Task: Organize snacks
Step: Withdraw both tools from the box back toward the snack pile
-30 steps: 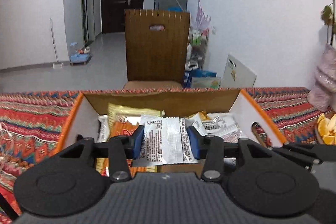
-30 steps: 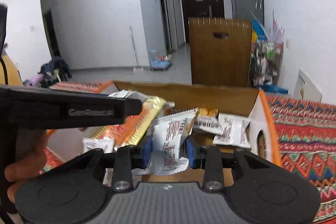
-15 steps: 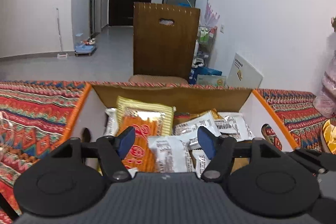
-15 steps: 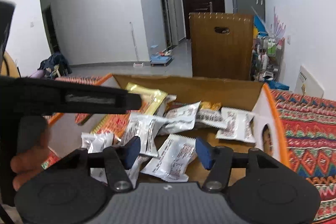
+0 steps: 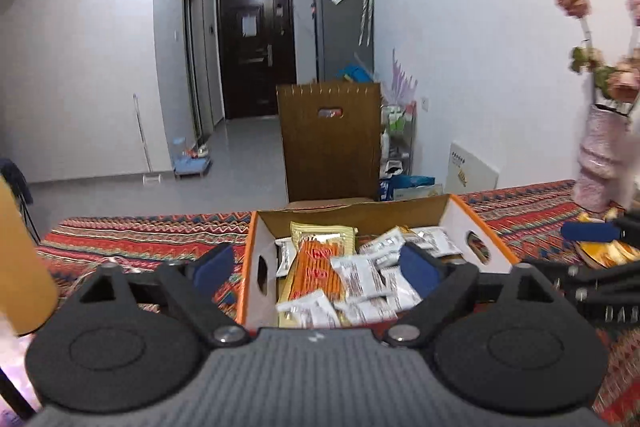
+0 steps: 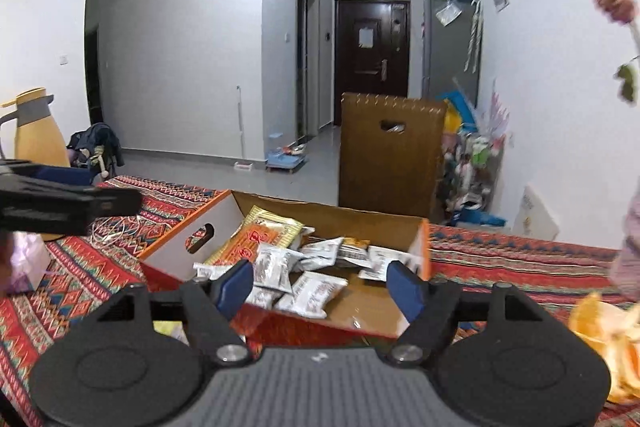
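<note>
Left gripper (image 5: 316,267): jaws are spreading wide apart right now, blue pads (image 5: 416,263) gripping nothing; it is hanging above the near end of the box, with the packets showing below and beyond the gap, untouched.
Right gripper (image 6: 320,287): jaws are opening too, not quite as wide as the left, and they are carrying nothing; the pads (image 6: 236,285) are hovering clear over the near edge of the box.
Snack box (image 5: 460,217): an open cardboard carton with an orange rim and cut-out handles, sitting on the patterned tablecloth (image 5: 140,239).
White packets (image 5: 356,277): they are lying loose in a heap on the box floor, overlapping one another, filling the middle and right side.
Orange stick pack (image 5: 320,267): it is lying lengthwise along the left side of the box, with its far end lying over a yellow pack (image 5: 324,231).
Same heap from the right-hand camera: white packets (image 6: 312,291) are piled in the middle, the orange pack (image 6: 252,241) towards the far left wall.
Vase (image 5: 600,163): a pink one is standing on the cloth well right of the box, holding flowers.
Orange peel (image 6: 604,331): it is lying on the cloth at the right.
Yellow jug (image 6: 38,131): it is standing at the far left of the table.
</note>
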A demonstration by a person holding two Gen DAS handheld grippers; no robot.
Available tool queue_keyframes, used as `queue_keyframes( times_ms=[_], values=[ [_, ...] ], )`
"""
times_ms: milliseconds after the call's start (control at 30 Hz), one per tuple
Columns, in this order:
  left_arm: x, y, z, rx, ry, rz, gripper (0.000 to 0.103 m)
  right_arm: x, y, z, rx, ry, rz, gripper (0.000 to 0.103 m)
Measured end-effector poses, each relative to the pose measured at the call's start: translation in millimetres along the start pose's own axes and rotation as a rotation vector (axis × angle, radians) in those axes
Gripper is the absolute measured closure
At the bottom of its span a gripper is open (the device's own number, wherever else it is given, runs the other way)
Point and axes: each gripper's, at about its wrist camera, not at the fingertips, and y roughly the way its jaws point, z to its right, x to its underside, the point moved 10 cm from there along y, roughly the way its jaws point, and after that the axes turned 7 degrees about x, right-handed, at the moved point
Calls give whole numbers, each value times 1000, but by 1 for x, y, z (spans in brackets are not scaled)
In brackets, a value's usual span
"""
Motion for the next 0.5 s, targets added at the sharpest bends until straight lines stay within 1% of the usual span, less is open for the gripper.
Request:
queue_keyframes(
  times_ms=[33,100,233,300,367,433,500],
  values=[
    [4,-14,3,11,2,9,4,3,-13,1,7,-1,6,26],
    [15,-45,8,29,-1,30,1,9,-40,3,15,1,18,23],
    [46,-95,14,51,-39,37,0,28,-93,3,30,6,59,15],
    [63,-115,15,59,-64,37,0,38,-114,1,25,7,71,13],
    [81,-139,17,73,-61,50,0,53,-133,-2,27,4,71,11],
    [100,-157,17,81,-54,53,0,71,-150,-4,57,-11,66,10],
    [122,-174,14,70,-84,38,0,90,-165,-8,86,-30,65,9]
  ],
)
